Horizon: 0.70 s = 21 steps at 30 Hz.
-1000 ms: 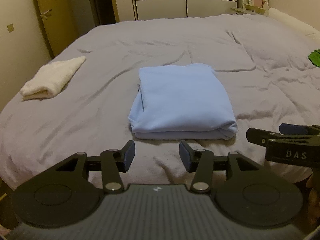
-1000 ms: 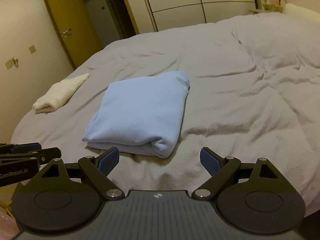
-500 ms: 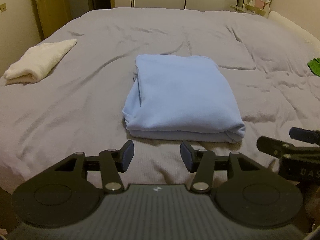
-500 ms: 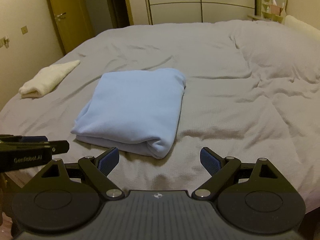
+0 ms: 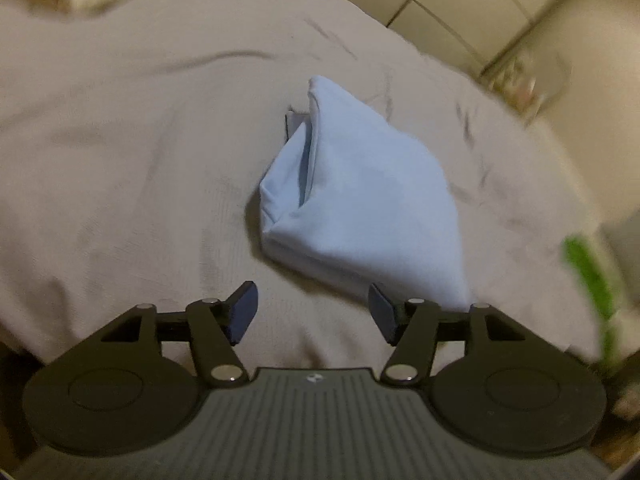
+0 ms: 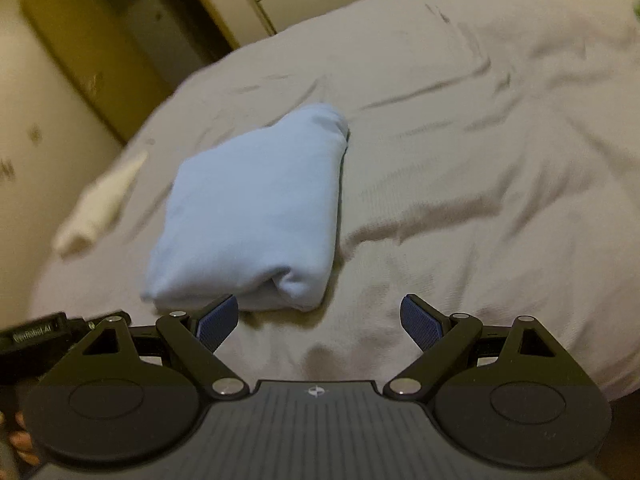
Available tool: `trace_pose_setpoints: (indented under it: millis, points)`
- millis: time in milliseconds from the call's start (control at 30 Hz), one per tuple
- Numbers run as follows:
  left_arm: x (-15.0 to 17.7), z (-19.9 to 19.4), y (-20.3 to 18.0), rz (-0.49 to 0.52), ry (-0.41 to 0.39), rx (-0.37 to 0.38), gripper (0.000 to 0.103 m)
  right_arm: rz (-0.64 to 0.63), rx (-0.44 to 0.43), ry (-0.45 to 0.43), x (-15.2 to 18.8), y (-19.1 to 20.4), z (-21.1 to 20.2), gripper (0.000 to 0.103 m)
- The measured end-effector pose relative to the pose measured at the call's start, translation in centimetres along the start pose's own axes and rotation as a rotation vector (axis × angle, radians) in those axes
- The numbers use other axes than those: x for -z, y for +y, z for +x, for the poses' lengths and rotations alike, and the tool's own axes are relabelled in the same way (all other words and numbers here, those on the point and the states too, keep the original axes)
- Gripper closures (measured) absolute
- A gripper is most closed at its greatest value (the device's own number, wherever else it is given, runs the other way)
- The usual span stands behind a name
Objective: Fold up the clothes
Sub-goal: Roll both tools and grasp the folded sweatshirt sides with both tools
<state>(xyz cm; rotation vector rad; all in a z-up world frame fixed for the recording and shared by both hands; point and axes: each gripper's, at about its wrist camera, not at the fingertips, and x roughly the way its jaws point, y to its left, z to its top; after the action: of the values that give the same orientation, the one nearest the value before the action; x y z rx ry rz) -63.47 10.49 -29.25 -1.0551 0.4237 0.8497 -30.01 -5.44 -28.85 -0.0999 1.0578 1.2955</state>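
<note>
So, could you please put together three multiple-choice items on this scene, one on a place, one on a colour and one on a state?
1. Where does the folded garment lie?
A. On the grey bed cover
B. On a wooden floor
C. Inside a drawer

2. What colour is the folded garment?
A. Red
B. Light blue
C. Black

3. How does the left gripper stand?
A. Shut on the garment
B. Shut on nothing
C. Open, holding nothing

Answers:
1. A, since the garment rests on the wrinkled grey cover in both wrist views.
2. B, since its cloth is pale blue, unlike the white rolled towel further off on the bed.
3. C, since its jaws stand apart with only bare cover between them; the right gripper is open as well.
</note>
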Motion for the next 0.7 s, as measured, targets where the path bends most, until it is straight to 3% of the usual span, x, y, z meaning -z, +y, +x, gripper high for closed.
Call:
trace_pose_setpoints:
  millis: [67, 200, 300, 533, 700]
  points:
    - [-0.7, 0.9, 1.2, -0.073, -0.004, 0.057, 0.045, 0.071, -0.043, -0.003, -0.4, -1.2, 0.5, 0.013]
    - [-1.8, 3.5, 3.3, -0.146, -0.008, 0.059, 0.045, 0.155, -0.088, -0.001, -1.1, -2.7, 1.6, 0.013]
    - [-2.5, 4.8, 5.2, -0.201, -0.003, 0.115, 0.045, 0.187, -0.114, -0.002, -1.6, -3.3, 2.4, 0.013]
    - [-4.6, 7.7, 6.3, -0.233, 0.038, 0.263, 0.045, 0.268, -0.201, -0.003, -2.7, -4.7, 4.8, 0.013]
    - [-6.4, 10.0, 5.6, -0.219, 0.07, 0.303, 0.045, 0.336, -0.266, 0.016, -4.1, -5.5, 7.5, 0.016]
